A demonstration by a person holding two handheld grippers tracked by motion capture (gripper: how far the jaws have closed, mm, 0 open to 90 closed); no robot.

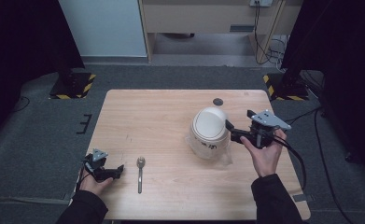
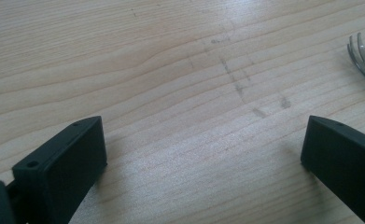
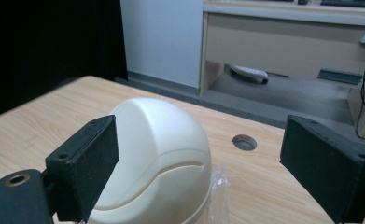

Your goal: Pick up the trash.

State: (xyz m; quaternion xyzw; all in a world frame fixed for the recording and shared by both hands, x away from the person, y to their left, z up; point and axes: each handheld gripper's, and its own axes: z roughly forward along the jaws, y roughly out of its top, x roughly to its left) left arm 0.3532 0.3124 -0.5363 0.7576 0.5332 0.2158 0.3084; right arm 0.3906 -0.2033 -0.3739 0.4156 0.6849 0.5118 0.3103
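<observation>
- Right claw (image 1: 230, 129) spread wide, empty, jaws just beside the cream domed container (image 1: 209, 132) right of centre on the tabletop (image 1: 161, 116).
- Left claw (image 1: 116, 171) wide too, empty, near the spoon (image 1: 140, 172).

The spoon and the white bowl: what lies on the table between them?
Nothing: in the high view, bare wood of the table separates the spoon from the white bowl.
</observation>
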